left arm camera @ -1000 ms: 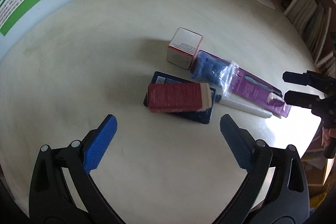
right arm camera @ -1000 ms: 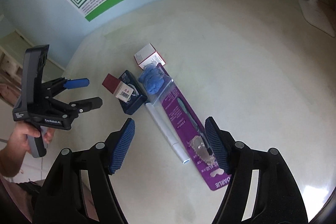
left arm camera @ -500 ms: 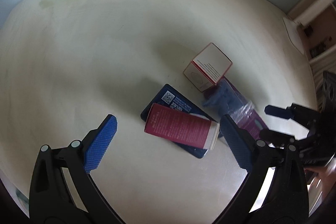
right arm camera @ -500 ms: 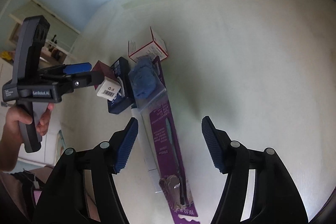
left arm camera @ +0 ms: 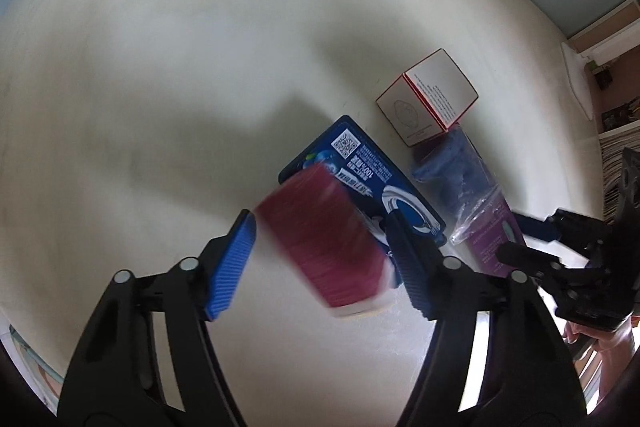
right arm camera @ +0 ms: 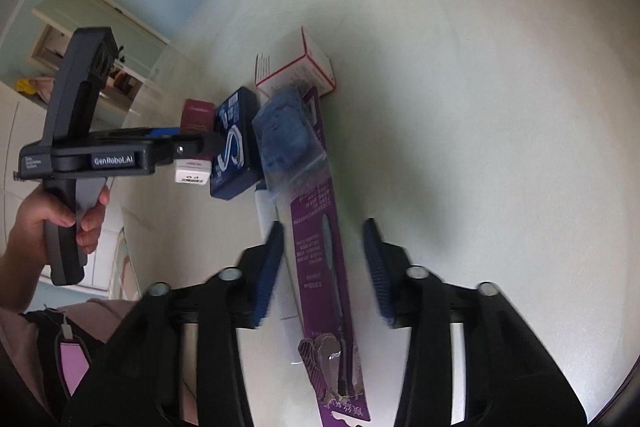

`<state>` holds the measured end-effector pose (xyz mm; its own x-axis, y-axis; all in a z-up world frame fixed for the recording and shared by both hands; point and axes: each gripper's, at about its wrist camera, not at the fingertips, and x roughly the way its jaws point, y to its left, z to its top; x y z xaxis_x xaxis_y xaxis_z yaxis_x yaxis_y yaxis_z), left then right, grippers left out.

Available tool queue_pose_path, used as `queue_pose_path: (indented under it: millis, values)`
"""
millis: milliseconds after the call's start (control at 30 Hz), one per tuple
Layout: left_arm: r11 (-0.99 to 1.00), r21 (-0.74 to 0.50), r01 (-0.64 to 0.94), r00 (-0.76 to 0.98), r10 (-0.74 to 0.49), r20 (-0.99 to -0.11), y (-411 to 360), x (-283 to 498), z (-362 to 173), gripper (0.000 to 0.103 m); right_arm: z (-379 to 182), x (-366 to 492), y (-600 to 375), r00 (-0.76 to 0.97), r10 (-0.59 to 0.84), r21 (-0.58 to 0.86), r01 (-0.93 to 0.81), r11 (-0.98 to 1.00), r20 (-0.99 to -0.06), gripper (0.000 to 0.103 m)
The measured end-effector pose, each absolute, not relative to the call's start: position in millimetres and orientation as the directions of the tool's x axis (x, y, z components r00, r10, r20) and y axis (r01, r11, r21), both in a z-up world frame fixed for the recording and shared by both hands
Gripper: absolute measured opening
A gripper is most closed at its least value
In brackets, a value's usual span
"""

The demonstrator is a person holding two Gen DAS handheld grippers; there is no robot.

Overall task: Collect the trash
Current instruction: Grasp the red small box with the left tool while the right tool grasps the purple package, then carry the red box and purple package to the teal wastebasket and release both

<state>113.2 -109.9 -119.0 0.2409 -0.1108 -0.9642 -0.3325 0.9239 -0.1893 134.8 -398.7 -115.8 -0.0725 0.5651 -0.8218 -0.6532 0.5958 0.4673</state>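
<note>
Pale surface (left arm camera: pixel 200 67), trash pile untouched. L claw (left arm camera: pixel 320 251) narrowing round red box (left arm camera: pixel 320 239), contact unclear; R claw (right arm camera: pixel 324 267) open astride purple pack (right arm camera: pixel 320 251). Nothing collected yet.

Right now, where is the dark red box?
In the left wrist view, the dark red box sits between the left gripper's fingers, lying on the blue box, left of the purple package.
</note>
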Motion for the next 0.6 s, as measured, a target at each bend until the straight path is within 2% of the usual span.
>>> queue_pose_path:
  millis: [67,100,133,600]
  values:
    - [0.928,-0.189,-0.320,0.253,-0.109,-0.961,-107.9,111.2,-116.5,0.050,-115.7,131.4,-396.9,-0.060,0.555,0.451,-0.658,0.603,-0.830,0.018]
    - [0.930,-0.191,-0.313,0.261,-0.110,-0.959,-107.6,111.8,-114.5,0.039,-115.1,130.5,-397.8,-0.058,0.558,0.455,-0.653,0.606,-0.828,0.018]
    - [0.931,-0.199,-0.306,0.267,-0.117,-0.957,-105.1,111.6,-112.7,0.038,-113.5,129.6,-398.9,-0.050,0.561,0.454,-0.649,0.610,-0.826,0.016]
    - [0.950,-0.227,-0.213,0.328,-0.150,-0.933,-86.7,88.8,-100.3,0.036,-75.4,128.9,-414.7,0.153,0.537,0.360,-0.590,0.723,-0.829,0.014]
